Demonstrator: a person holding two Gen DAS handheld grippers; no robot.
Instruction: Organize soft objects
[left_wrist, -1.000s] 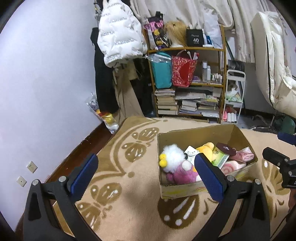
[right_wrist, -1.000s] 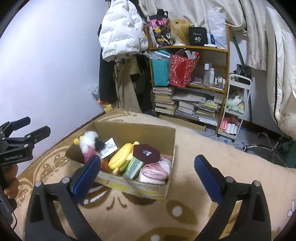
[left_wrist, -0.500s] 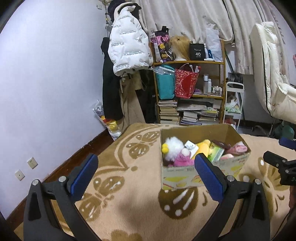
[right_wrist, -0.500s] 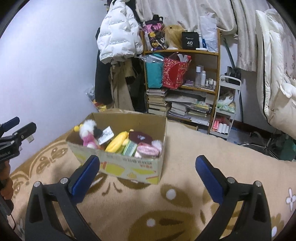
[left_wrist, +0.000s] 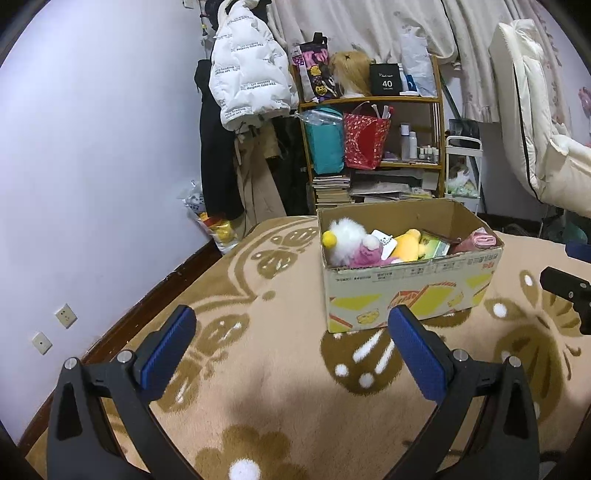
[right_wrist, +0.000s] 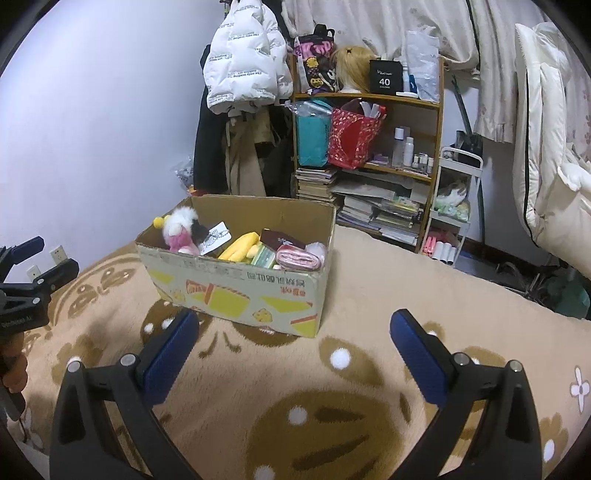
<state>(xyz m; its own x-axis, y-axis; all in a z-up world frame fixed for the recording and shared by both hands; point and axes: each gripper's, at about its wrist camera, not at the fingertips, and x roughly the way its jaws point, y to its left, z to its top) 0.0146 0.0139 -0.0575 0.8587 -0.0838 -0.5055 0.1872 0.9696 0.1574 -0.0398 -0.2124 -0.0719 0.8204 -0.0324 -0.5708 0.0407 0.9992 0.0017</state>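
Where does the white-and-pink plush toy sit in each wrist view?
Left wrist: white-and-pink plush toy at the left end of the cardboard box, right of centre.
Right wrist: toy at the box's far-left corner, left of centre.
Shared landmark: red gift bag on the shelf.

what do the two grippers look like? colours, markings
Both alike: left gripper and right gripper have black angular plastic arms, silver round bolts, and flat blue pads on the fingertips. White lettering, too blurred to read, sits on the left gripper's body in the right view. No cables or sleeves visible.
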